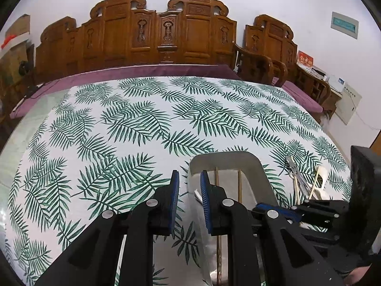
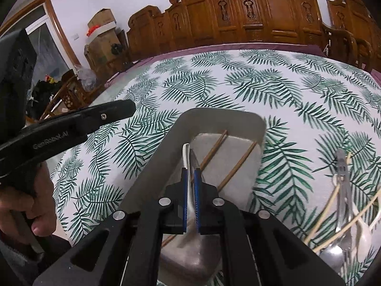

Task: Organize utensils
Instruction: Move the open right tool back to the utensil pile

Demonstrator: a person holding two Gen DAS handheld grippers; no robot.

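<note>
A round table under a white cloth printed with green fern leaves (image 2: 238,90) filled both views; behind its far edge stood a carved brown wooden bench with a purple cushion (image 1: 157,38), white walls beyond, cardboard boxes (image 2: 102,38) in the left corner.

A grey rectangular plastic tray with rounded corners (image 2: 154,157) sat near the table's near edge, long axis running away from the cameras. In it lay two brown wooden chopsticks (image 2: 240,162), roughly along the tray's length, tips slanting toward its far right corner.

The right gripper (image 2: 189,197) stood over the tray's near half, blue pads pressed together on a white plastic spoon (image 2: 186,157). The spoon's long axis ran straight ahead, in line with the fingers; its slim handle end pointed at the tray's far edge, the other end blurred below the pads.

The left gripper (image 1: 189,197) hung over the tray's left rim, pads apart with a clear gap, nothing between them.

On the cloth right of the tray, toward the table's right edge, lay a loose pile: metal tongs (image 2: 343,176), pale chopsticks (image 2: 338,190), white spoons (image 2: 364,236), overlapping one another.
</note>
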